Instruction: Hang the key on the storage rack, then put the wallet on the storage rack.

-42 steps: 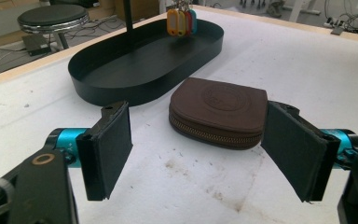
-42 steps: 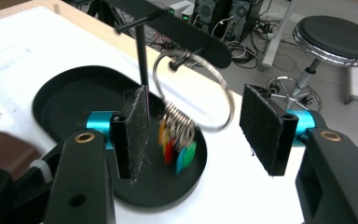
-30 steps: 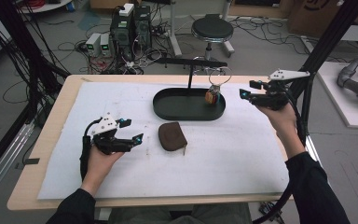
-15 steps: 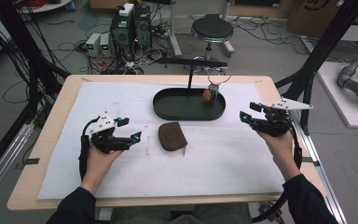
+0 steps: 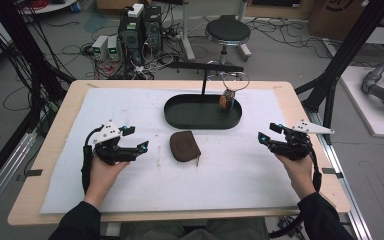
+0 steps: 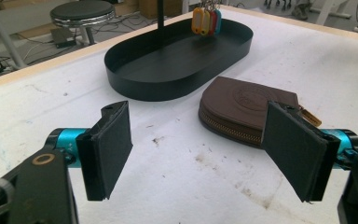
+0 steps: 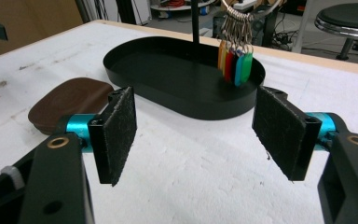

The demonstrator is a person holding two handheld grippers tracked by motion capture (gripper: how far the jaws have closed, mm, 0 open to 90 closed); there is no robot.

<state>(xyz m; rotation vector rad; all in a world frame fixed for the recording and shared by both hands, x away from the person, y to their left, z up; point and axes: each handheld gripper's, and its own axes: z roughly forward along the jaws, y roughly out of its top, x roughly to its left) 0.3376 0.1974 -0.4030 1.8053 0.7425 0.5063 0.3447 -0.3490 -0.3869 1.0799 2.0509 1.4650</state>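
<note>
A: High view first. What is on the table (image 5: 65, 125)?

B: A white mat (image 5: 130, 107) covers most of it. A black tray (image 5: 180, 120) sits on the mat, on the far side, near the middle. A thin black stand (image 5: 203, 80) rises from the tray with a bar on top.

A: What hangs from the bar?

B: A ring of keys (image 5: 226, 99). The tags hang down at the right end of the tray. In the right gripper view the tags (image 7: 234, 60) are orange, red, blue and green.

A: And the brown thing?

B: That is a pouch (image 5: 184, 146). It lies flat on the mat, just in front of the tray and not touching it. It has a zip along its edge.

A: Where is the left gripper (image 5: 132, 146)?

B: A hand holds it low over the mat, to the left of the pouch. It points at the pouch. In the left gripper view its jaws are wide apart and hold nothing. The pouch (image 6: 242, 107) lies near the right jaw.

A: And the right gripper (image 5: 268, 138)?

B: It is near the right edge of the mat, well apart from the pouch. Its jaws are wide apart too, with nothing between them. In the right gripper view they point at the tray (image 7: 168, 93), and the pouch (image 7: 70, 100) is off to the left.
</note>
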